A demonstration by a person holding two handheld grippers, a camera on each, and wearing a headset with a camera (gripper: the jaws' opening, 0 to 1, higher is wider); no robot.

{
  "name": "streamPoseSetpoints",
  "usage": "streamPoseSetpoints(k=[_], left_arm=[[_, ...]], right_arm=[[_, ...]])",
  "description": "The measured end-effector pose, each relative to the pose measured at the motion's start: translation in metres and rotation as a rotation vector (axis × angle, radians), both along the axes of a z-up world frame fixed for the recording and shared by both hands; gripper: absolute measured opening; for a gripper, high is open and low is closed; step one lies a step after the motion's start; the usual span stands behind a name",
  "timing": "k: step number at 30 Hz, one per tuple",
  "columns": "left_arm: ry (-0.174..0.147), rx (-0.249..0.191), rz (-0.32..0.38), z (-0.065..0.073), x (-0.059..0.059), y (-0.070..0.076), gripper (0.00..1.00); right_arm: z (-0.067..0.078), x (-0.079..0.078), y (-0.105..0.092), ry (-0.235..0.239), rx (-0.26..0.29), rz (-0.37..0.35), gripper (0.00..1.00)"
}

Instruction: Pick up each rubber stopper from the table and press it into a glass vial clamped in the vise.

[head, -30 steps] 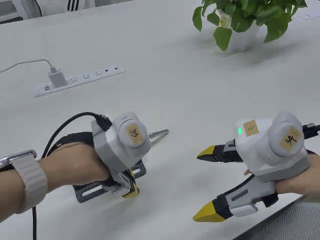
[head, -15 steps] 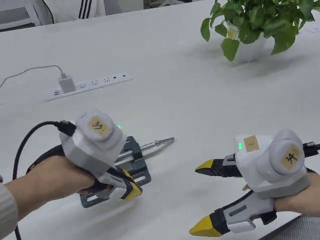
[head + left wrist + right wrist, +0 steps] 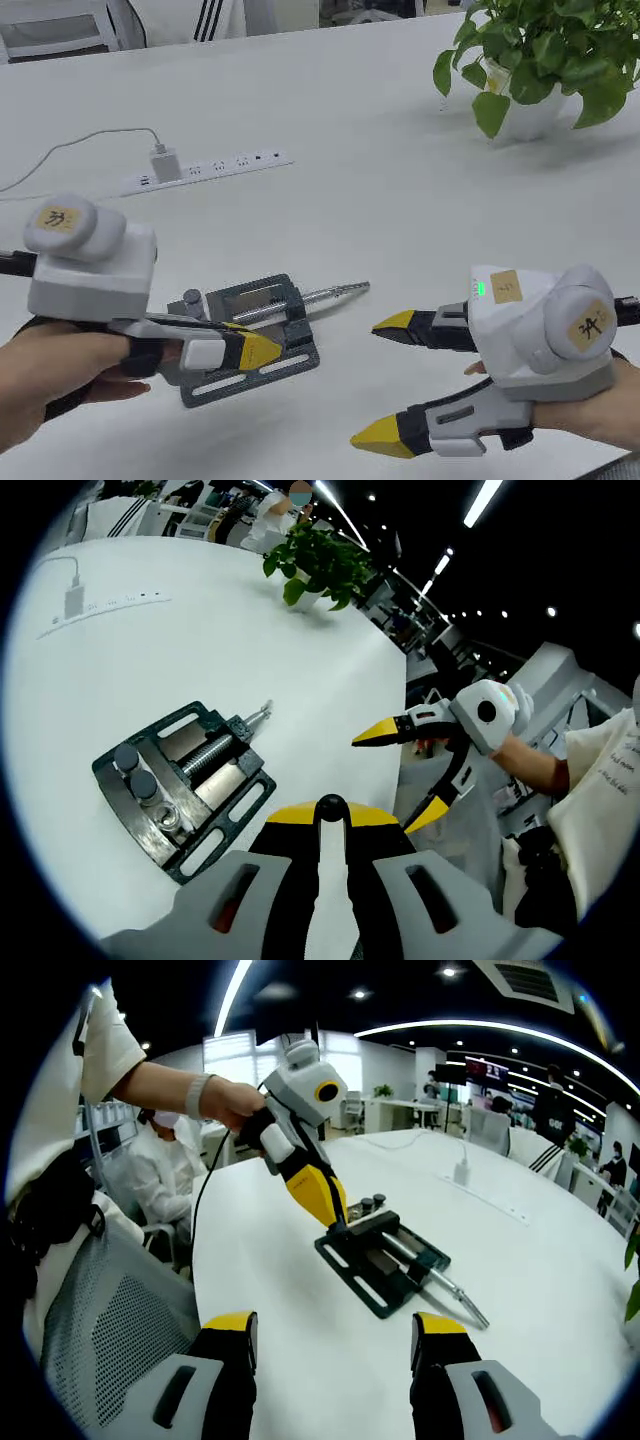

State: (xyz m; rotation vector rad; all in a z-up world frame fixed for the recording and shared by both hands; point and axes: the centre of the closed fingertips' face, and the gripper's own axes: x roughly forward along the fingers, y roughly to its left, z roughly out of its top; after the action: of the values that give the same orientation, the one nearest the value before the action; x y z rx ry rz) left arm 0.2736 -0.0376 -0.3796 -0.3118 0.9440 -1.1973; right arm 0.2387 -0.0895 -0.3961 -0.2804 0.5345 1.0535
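A dark metal vise (image 3: 262, 345) sits on the white table (image 3: 380, 190), its screw handle pointing right. Two vials with dark grey stoppers (image 3: 135, 770) stand side by side in its jaws, also the stoppers (image 3: 367, 1202) in the right gripper view. My left gripper (image 3: 255, 350) is shut, its yellow tip just over the vise's near edge; its jaws (image 3: 330, 815) hold nothing I can make out. My right gripper (image 3: 385, 378) stands open to the right of the vise, nothing between its fingers (image 3: 232, 1325).
A white power strip (image 3: 205, 168) with a charger plugged in lies at the back left. A potted green plant (image 3: 535, 60) stands at the back right. A mesh office chair (image 3: 110, 1340) stands off the table's near edge.
My left gripper has lifted off the vise and drawn back to the left, uncovering it. The right gripper stays open in about the same place.
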Motion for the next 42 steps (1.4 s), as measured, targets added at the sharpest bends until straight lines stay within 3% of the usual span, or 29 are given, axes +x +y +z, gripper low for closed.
streamPoseSetpoints(k=[4, 9, 12, 15, 17, 19, 22, 23, 25, 27, 35, 42], left_arm=[[0.085, -0.092, 0.046, 0.009, -0.007, 0.005, 0.05], [0.195, -0.205, 0.109, 0.017, -0.014, 0.012, 0.05], [0.24, -0.284, 0.178, 0.023, -0.012, 0.016, 0.05], [0.284, -0.34, 0.217, 0.027, -0.013, 0.019, 0.05], [0.294, -0.356, 0.226, 0.027, -0.015, 0.021, 0.05], [0.326, -0.395, 0.243, 0.031, -0.016, 0.022, 0.05], [0.408, -0.485, 0.249, 0.04, -0.022, 0.024, 0.05], [0.412, -0.51, 0.226, 0.044, -0.026, 0.025, 0.05], [0.456, -0.539, 0.238, 0.046, -0.028, 0.026, 0.05], [0.455, -0.543, 0.236, 0.046, -0.03, 0.029, 0.05], [0.535, -0.653, 0.244, 0.058, -0.033, 0.036, 0.05], [0.576, -0.681, 0.217, 0.061, -0.039, 0.034, 0.05]], right_arm=[[0.013, 0.005, 0.011, -0.036, 0.043, 0.007, 0.51], [0.031, 0.007, 0.026, -0.046, 0.118, 0.015, 0.44], [0.042, 0.009, 0.037, -0.061, 0.172, 0.02, 0.41], [0.05, 0.008, 0.046, -0.082, 0.193, 0.035, 0.36], [0.053, 0.007, 0.051, -0.095, 0.202, 0.049, 0.33], [0.055, 0.007, 0.056, -0.101, 0.21, 0.06, 0.32], [0.059, 0.005, 0.064, -0.112, 0.231, 0.087, 0.29], [0.061, 0.004, 0.066, -0.118, 0.24, 0.097, 0.29], [0.065, 0.003, 0.071, -0.126, 0.257, 0.109, 0.27], [0.071, -0.001, 0.077, -0.127, 0.291, 0.133, 0.26], [0.077, -0.007, 0.084, -0.122, 0.316, 0.182, 0.11], [0.082, -0.01, 0.09, -0.118, 0.327, 0.203, 0.13]])
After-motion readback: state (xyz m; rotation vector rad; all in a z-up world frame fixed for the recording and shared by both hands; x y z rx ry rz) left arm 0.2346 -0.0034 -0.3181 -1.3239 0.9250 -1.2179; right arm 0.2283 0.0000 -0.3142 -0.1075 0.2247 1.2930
